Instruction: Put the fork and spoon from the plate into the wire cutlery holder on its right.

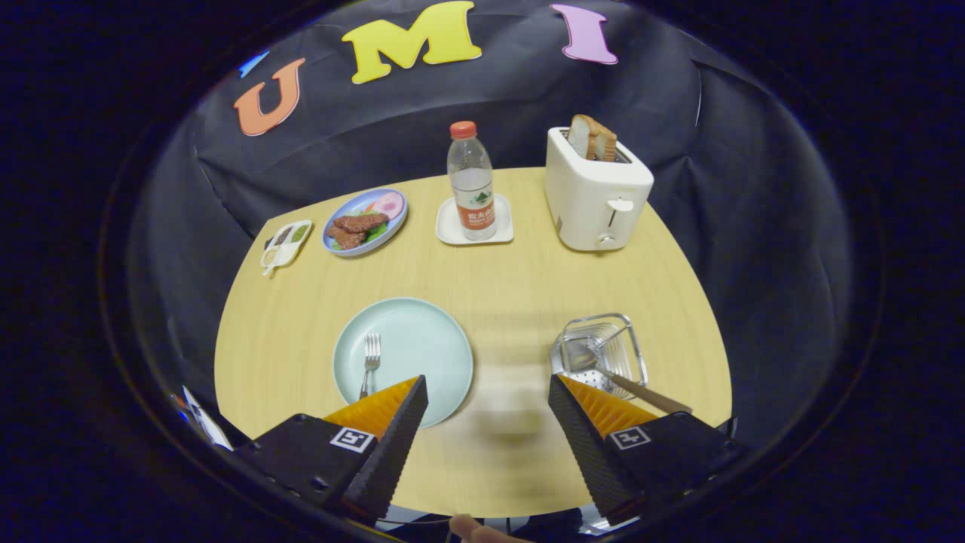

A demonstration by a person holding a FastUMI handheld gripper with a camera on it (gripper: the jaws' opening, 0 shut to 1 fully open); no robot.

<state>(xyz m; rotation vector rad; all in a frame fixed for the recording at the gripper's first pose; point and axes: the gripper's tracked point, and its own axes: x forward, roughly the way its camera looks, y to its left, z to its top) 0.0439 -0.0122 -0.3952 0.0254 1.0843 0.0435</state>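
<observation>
Gripper [488, 392]: jaws spread wide, holding nothing; bare table [497, 302] lies between the fingers.
Fork [369, 364]: one, lying on the pale green plate [430, 339], tines pointing away, just ahead of the left finger.
Spoon [629, 386]: one, apparently already in the wire cutlery holder [601, 348], handle leaning out toward the right finger; its bowl is hard to make out through the wire.
Step in hand: judged to be the fork pickup, the spoon being stowed.
Doing it well: centre the fingers across the fork's handle, come down near the plate, close squarely so it cannot pivot, then lift clear of the rim before crossing right.
Other items: one bottle [471, 181] on one white tray [475, 226]; one toaster [595, 192] with two bread slices [592, 137]; one blue food plate [366, 221]; one small divided dish [286, 243].
</observation>
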